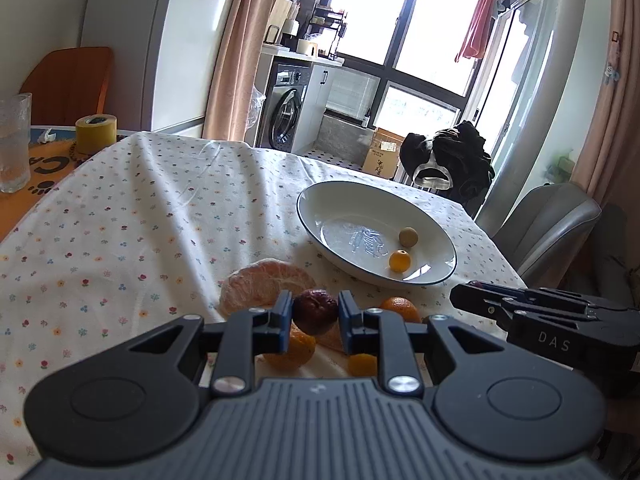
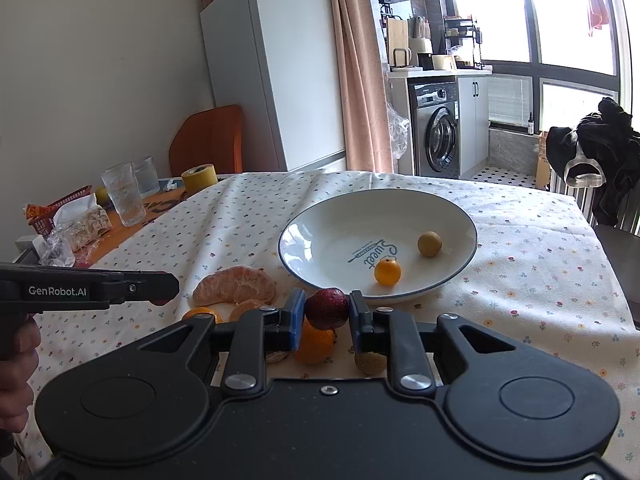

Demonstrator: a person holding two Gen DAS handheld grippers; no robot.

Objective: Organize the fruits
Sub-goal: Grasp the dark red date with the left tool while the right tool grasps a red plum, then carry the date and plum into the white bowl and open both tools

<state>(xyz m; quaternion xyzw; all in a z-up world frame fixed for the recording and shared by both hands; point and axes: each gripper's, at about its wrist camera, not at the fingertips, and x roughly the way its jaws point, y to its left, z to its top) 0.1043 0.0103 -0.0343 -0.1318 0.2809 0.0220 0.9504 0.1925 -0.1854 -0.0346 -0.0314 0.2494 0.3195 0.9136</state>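
Observation:
My left gripper (image 1: 315, 312) is shut on a dark red wrinkled fruit (image 1: 315, 311), held above the flowered cloth. My right gripper (image 2: 326, 312) is shut on a second dark red fruit (image 2: 327, 307) just in front of the white plate (image 2: 288, 240). The plate (image 1: 308, 212) holds a small orange fruit (image 2: 387, 272) and a brown round fruit (image 2: 430, 244). A peeled citrus half (image 1: 266, 284) lies left of the plate. Small oranges (image 2: 314, 346) and another brown fruit (image 2: 370, 362) lie under the fingers. The two grippers hang side by side.
Drinking glasses (image 2: 122, 198), a yellow tape roll (image 2: 199, 178), a red basket (image 2: 60, 208) and a snack bag sit at the far left of the table. A grey chair (image 1: 548, 224) stands at the right edge; an orange chair (image 2: 212, 138) at the back left.

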